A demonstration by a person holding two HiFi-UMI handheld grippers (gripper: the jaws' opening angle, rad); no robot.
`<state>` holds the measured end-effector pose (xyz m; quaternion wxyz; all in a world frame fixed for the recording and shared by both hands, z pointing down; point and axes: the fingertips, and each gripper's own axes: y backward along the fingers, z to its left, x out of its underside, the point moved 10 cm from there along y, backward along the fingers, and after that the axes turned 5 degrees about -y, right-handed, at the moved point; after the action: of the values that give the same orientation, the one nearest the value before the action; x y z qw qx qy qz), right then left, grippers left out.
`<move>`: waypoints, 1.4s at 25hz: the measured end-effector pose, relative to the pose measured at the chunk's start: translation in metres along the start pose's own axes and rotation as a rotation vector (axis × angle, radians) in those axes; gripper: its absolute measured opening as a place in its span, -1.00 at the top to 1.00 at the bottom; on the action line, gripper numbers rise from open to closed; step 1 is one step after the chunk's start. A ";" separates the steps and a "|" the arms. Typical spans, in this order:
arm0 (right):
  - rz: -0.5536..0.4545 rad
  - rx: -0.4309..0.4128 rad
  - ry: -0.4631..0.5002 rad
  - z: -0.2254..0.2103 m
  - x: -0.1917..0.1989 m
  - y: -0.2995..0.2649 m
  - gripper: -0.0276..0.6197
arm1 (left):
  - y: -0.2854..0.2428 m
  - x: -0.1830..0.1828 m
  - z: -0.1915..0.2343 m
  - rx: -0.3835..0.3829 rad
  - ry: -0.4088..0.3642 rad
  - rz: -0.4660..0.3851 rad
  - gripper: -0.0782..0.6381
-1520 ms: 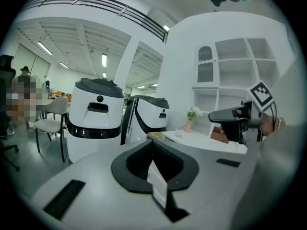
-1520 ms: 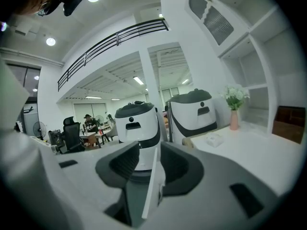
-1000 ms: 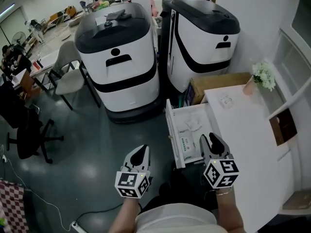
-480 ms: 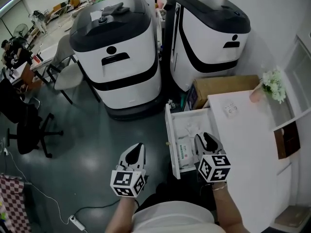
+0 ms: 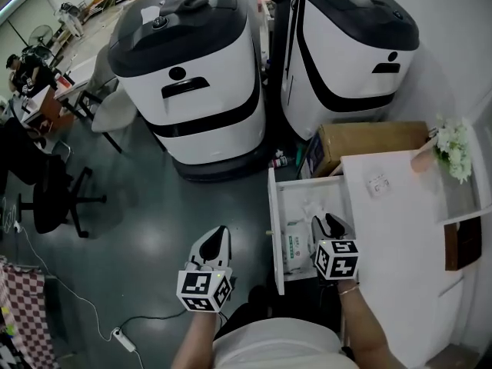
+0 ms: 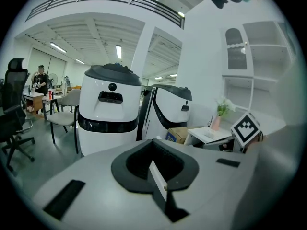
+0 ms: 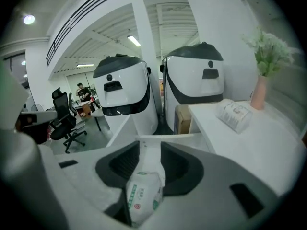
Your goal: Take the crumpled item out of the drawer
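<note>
Right gripper view shows the right claw spread open, a white green-printed packet showing in its gap, over the open white drawer at the head view's lower right, where the crumpled white item apparently lies ungrasped, while the left claw hangs clenched and empty.

Two grippers: left gripper, right gripper. Two white-and-black machines. Two chairs, one black, one grey. One open drawer, one cardboard box, one vase of flowers.
</note>
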<state>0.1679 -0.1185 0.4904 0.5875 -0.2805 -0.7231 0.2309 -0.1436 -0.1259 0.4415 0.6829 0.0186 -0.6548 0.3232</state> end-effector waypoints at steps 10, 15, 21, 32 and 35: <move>0.189 0.021 0.034 -0.021 0.026 -0.057 0.53 | -0.017 0.003 -0.003 -0.033 0.009 0.046 0.81; 0.260 0.031 0.059 -0.031 0.035 -0.083 0.53 | -0.021 0.008 -0.006 -0.049 0.011 0.076 0.81; 0.359 0.051 0.092 -0.045 0.050 -0.117 0.53 | -0.024 0.017 -0.004 -0.083 0.024 0.112 0.81; 0.493 0.085 0.130 -0.056 0.070 -0.155 0.53 | -0.031 0.025 -0.001 -0.121 0.055 0.160 0.81; 0.519 0.093 0.140 -0.057 0.074 -0.162 0.53 | -0.034 0.027 -0.001 -0.126 0.064 0.169 0.81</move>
<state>0.1909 -0.1873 0.6627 0.5693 -0.4444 -0.5735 0.3866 -0.1285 -0.1414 0.4797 0.6735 -0.0901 -0.6511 0.3381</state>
